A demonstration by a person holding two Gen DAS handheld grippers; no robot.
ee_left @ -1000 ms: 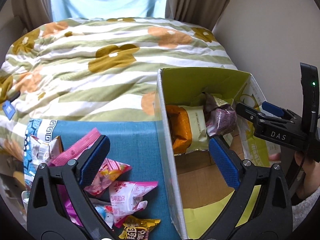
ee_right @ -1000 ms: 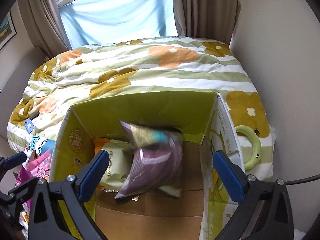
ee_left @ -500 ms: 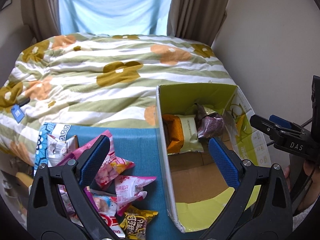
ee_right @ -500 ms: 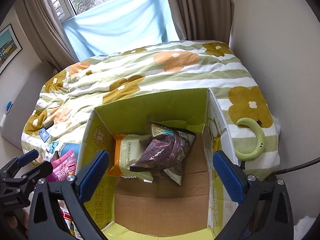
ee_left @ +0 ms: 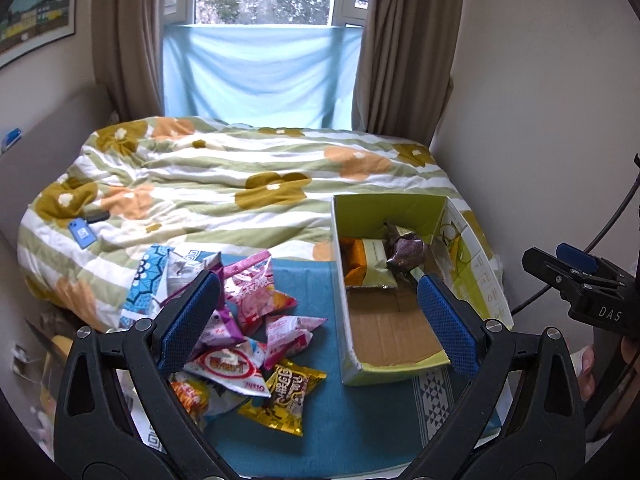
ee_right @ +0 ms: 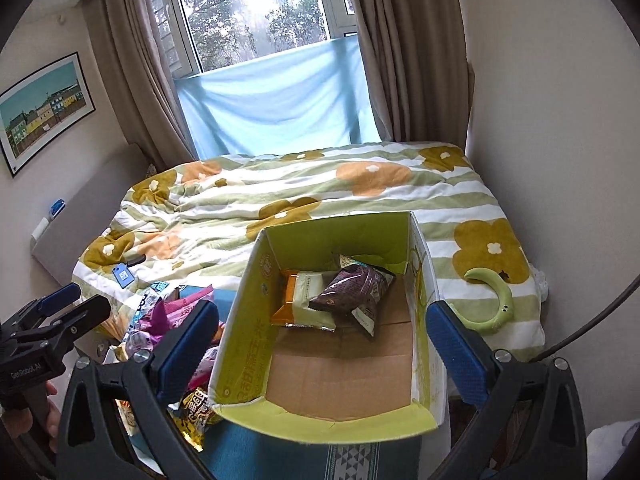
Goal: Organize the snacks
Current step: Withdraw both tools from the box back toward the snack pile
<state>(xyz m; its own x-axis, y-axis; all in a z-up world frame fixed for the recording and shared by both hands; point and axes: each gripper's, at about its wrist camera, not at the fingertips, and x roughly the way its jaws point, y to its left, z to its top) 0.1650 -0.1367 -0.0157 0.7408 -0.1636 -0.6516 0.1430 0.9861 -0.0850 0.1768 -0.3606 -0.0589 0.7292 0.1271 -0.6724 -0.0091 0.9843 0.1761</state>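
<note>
An open green cardboard box (ee_left: pixel 340 280) (ee_right: pixel 244 344) stands on a blue mat (ee_left: pixel 352 420) on the bed. In it lie a dark purple snack bag (ee_right: pixel 352 292) (ee_left: pixel 404 252) and an orange-and-cream snack bag (ee_right: pixel 308 300) (ee_left: pixel 368 260). A pile of snack packets (ee_left: pixel 248 336) (ee_right: pixel 168 316) lies on the mat left of the box, with a gold packet (ee_left: pixel 284 396) at its front. My left gripper (ee_left: pixel 316 320) is open and empty, raised above the mat. My right gripper (ee_right: pixel 320 344) is open and empty above the box.
A floral striped duvet (ee_left: pixel 240 176) covers the bed behind the mat. A green crescent-shaped object (ee_right: pixel 492 300) lies on the duvet right of the box. A blue tag (ee_left: pixel 82 234) lies at the left. A wall is close on the right.
The dark purple bag has dropped from the right gripper's reach and settled in the box. Both grippers have pulled back and up, away from the box.
</note>
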